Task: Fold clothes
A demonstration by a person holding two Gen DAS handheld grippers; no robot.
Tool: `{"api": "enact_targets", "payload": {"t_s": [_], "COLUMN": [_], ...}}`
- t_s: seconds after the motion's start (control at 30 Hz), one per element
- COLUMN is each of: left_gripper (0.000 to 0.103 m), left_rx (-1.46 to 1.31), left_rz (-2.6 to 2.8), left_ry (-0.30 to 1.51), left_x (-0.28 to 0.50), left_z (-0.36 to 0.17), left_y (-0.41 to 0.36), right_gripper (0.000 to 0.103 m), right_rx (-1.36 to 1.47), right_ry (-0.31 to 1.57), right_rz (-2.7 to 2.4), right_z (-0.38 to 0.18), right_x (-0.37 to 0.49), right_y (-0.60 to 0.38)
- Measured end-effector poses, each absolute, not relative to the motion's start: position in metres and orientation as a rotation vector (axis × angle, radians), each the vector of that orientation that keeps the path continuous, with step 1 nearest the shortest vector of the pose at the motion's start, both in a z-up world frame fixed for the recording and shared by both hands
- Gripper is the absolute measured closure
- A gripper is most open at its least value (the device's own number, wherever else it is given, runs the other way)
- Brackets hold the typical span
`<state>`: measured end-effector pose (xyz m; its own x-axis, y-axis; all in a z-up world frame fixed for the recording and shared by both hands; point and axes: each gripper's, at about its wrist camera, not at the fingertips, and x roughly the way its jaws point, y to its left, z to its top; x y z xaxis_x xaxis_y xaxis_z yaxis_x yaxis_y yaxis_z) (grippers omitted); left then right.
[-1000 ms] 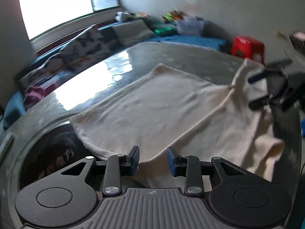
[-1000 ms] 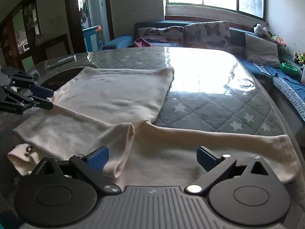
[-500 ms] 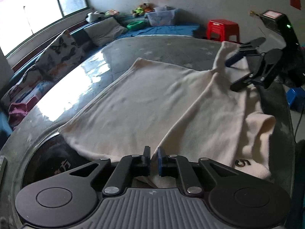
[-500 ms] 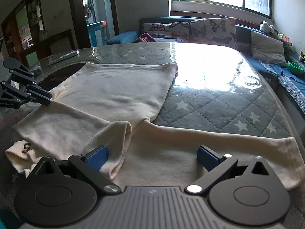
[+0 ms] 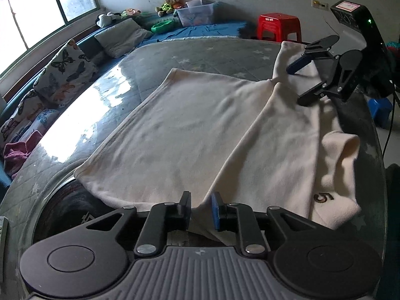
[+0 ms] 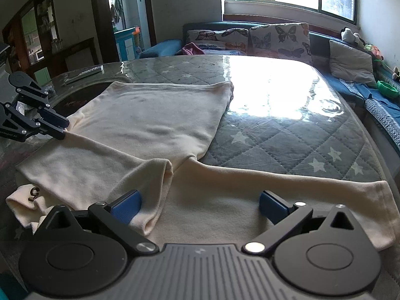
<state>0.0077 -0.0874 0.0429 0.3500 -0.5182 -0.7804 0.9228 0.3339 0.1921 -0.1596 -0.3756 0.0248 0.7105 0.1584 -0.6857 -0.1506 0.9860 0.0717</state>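
On the table (image 6: 287,135), cream garment (image 5: 180,135).

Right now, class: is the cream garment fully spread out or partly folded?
Partly folded: on the cream garment, one sleeve lies across its body, while the other sleeve stretches out flat.

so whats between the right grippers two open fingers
Cream fabric only: in the right wrist view the right gripper stands open over the cream shirt, and the stretched sleeve fills the gap between its blue pads; nothing else lies there.
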Motion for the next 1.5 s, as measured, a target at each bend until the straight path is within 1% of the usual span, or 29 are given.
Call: {"api": "enact_targets", "payload": {"t_s": [0.03, 0.07, 0.17, 0.33, 0.57, 0.67, 0.73, 0.77, 0.9, 0.93, 0.97, 1.0, 1.13, 1.2, 1.27, 1.3, 1.5], "left_gripper": [0.085, 0.092, 0.101, 0.102, 0.103, 0.103, 0.102, 0.099, 0.095, 0.092, 0.086, 0.085, 0.087, 0.09, 0.098, 0.1, 0.1], "left_rx": [0.713, 0.721, 0.747, 0.729, 0.734, 0.66, 0.613, 0.601, 0.601, 0.61, 0.621, 0.633, 0.681, 0.7, 0.7, 0.7, 0.704], "left_rz": [-1.045, -1.05, -1.06, -1.034, -0.938, -0.896, -0.901, -0.908, -0.951, -0.964, -0.968, -0.967, -0.973, -0.977, -0.977, -0.974, -0.957], "left_ry": [0.682, 0.676, 0.652, 0.621, 0.682, 0.702, 0.671, 0.657, 0.627, 0.625, 0.624, 0.624, 0.625, 0.626, 0.632, 0.633, 0.64], "left_x": [0.008, 0.008, 0.002, -0.003, 0.0, 0.004, 0.0, -0.002, -0.01, -0.011, -0.011, -0.011, -0.011, -0.011, -0.011, -0.011, -0.01], "left_z": [0.042, 0.042, 0.045, 0.057, 0.045, 0.045, 0.052, 0.055, 0.058, 0.056, 0.053, 0.05, 0.041, 0.037, 0.036, 0.037, 0.043], "left_y": [-0.087, -0.088, -0.088, -0.072, -0.05, -0.042, -0.04, -0.043, -0.059, -0.064, -0.069, -0.072, -0.082, -0.083, -0.081, -0.078, -0.063], "right_gripper": [0.0, 0.0, 0.0, 0.0, 0.0, 0.0, 0.0, 0.0, 0.0, 0.0, 0.0, 0.0, 0.0, 0.0, 0.0, 0.0, 0.0], "right_rx": [0.011, 0.011, 0.01, 0.009, 0.006, 0.006, 0.009, 0.012, 0.01, 0.013, 0.017, 0.009, -0.008, 0.004, 0.018, 0.018, 0.004], "right_ry": [0.761, 0.761, 0.76, 0.759, 0.755, 0.756, 0.757, 0.757, 0.73, 0.724, 0.718, 0.716, 0.717, 0.728, 0.734, 0.735, 0.753], "right_rz": [0.171, 0.171, 0.172, 0.169, 0.17, 0.169, 0.168, 0.167, 0.163, 0.165, 0.168, 0.163, 0.116, 0.093, 0.078, 0.075, 0.059], "right_z": [0.025, 0.025, 0.025, 0.024, 0.023, 0.023, 0.024, 0.025, 0.035, 0.038, 0.041, 0.042, 0.044, 0.041, 0.038, 0.037, 0.03], "right_x": [-0.159, -0.159, -0.159, -0.159, -0.158, -0.158, -0.158, -0.158, -0.16, -0.161, -0.162, -0.163, -0.166, -0.166, -0.167, -0.167, -0.166], "right_y": [-0.376, -0.376, -0.376, -0.375, -0.373, -0.373, -0.373, -0.374, -0.373, -0.374, -0.374, -0.374, -0.381, -0.387, -0.392, -0.393, -0.396]}}
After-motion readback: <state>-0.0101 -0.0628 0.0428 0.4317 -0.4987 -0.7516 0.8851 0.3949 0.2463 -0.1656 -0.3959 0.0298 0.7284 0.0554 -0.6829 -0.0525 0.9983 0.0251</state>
